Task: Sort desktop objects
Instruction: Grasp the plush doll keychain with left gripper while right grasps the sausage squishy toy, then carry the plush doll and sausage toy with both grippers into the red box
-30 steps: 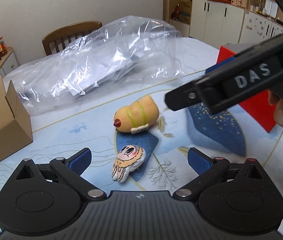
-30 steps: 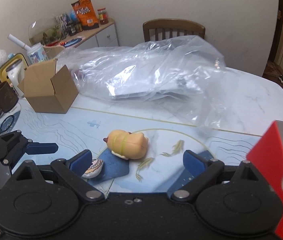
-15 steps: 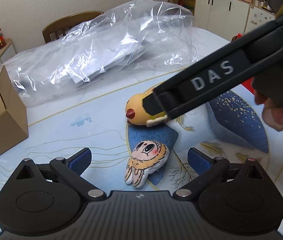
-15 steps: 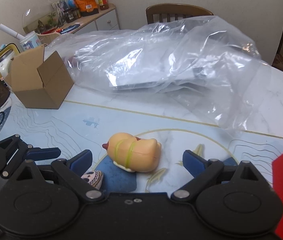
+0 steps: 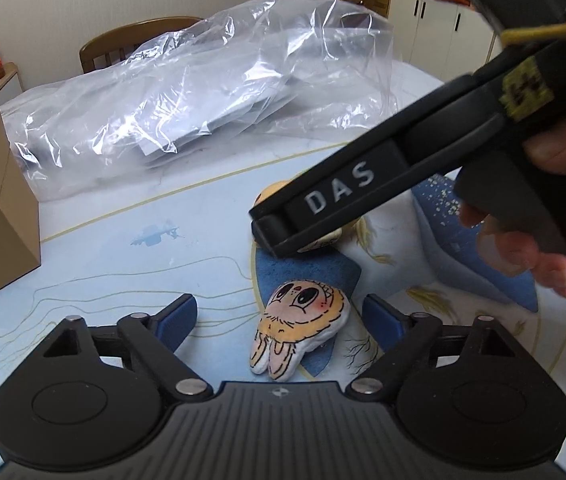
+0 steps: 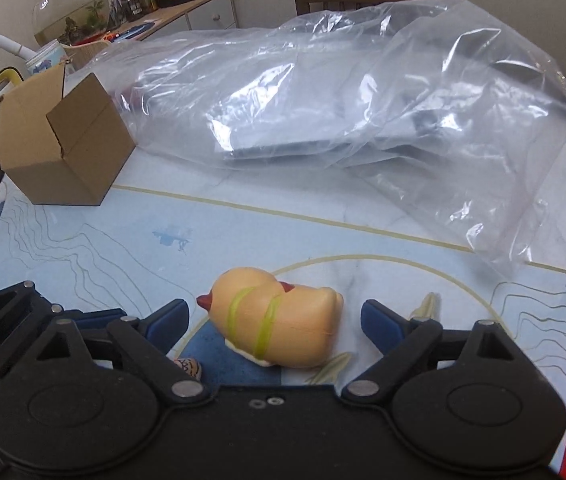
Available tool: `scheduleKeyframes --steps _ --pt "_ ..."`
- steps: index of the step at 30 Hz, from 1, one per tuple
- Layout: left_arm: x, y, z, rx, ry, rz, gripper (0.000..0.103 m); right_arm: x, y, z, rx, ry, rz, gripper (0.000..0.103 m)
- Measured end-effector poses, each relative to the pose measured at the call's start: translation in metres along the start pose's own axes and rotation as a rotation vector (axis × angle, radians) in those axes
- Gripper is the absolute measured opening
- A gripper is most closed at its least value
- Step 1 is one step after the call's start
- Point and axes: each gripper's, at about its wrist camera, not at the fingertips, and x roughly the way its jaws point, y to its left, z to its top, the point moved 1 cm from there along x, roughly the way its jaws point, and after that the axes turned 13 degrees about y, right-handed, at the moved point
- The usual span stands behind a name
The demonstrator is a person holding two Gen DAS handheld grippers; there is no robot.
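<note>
Right tool (image 6: 275,320) spread wide, hot-dog toy (image 6: 277,326) lying on the surface (image 6: 123,248) between its fingers, untouched, left tool (image 5: 279,318) likewise spread, bunny-face plush (image 5: 301,330) framed between its fingers

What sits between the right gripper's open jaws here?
The tan hot-dog-shaped squishy toy with yellow-green stripes lies between the right gripper's open jaws, untouched on either side, as the right wrist view shows.

Left gripper (image 5: 279,320) low and near, 2 fingers spread wide, right gripper (image 6: 275,320) angled down just beyond it, fingers equally wide apart.
</note>
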Motion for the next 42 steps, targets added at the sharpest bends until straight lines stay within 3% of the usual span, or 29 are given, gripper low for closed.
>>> scheduleKeyframes --steps 6,16,19,42 --pt "0.000 0.000 -0.001 0.003 -0.005 -0.006 0.072 0.009 0.001 0.002 -0.007 0.022 0.001 0.086" --pt "0.001 -0.002 -0.001 0.002 -0.001 -0.019 0.054 0.011 0.001 0.001 -0.006 0.029 0.004 0.075" --pt "0.001 -0.003 -0.001 0.005 -0.001 -0.031 0.043 0.010 0.001 0.000 -0.003 0.025 0.004 0.073" --pt "-0.027 -0.010 0.000 -0.029 -0.016 -0.039 0.038 -0.047 -0.016 -0.017 0.046 -0.051 0.005 0.069"
